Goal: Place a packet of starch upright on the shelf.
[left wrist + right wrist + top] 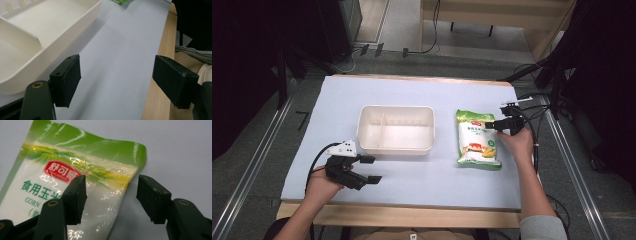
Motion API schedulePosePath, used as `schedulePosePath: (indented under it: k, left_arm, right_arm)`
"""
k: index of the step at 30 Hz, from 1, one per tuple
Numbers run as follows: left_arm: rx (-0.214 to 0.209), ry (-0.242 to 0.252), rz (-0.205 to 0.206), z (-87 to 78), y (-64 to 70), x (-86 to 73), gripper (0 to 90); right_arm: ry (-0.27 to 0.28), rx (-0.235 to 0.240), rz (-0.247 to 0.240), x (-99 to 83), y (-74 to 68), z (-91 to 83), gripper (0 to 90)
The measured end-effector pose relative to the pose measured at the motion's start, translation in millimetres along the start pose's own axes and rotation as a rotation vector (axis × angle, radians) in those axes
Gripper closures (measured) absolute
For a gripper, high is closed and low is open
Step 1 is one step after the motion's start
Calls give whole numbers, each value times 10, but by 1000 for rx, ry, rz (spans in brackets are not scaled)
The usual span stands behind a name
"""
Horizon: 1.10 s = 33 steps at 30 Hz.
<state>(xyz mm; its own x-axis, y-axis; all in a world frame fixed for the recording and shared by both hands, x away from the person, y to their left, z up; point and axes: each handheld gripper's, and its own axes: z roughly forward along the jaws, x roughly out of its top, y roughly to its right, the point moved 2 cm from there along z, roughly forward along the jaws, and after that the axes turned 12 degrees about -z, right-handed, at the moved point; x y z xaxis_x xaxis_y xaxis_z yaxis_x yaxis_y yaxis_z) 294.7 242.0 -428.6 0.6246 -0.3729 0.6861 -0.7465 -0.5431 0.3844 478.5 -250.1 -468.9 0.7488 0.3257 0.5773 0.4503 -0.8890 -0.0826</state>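
While spread over the green bag (75, 182), right gripper (111, 195); left gripper (116, 82) spread beside white tray (37, 37).

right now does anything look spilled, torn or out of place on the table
Nothing stands out. The green and white bag lies flat and sealed on the mat, right of the empty cream tray. The right gripper is open over the bag's edge; the left gripper is open near the tray.
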Motion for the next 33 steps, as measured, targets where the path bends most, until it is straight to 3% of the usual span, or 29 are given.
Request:
schedulePosePath:
  k: [6, 12, 14, 16, 19, 25, 28, 33]
  left_arm:
    - [4, -2, 1, -5, -3, -2, 234]
    - [3, -3, 3, -7, 3, -3, 234]
    - [0, 2, 3, -7, 3, -4, 234]
    - [1, -2, 1, -5, 1, -3, 234]
    - [1, -5, 3, 2, 9, -2, 234]
    - [4, 2, 6, -8, 11, 2, 234]
    - [4, 3, 9, -12, 9, 1, 234]
    - [0, 7, 6, -15, 8, 2, 235]
  right_arm:
    - [-9, 44, 89, 40, 54, 152, 383]
    - [-17, 23, 91, 34, 19, 145, 407]
    - [-39, 26, 118, 36, -4, 131, 466]
    - [-53, 62, 134, 35, -34, 123, 558]
    - [-55, 83, 125, 22, -64, 122, 600]
    - [-67, 125, 132, -2, -69, 123, 773]
    - [-76, 160, 138, -3, -88, 129, 809]
    - [-83, 160, 127, 39, -101, 107, 850]
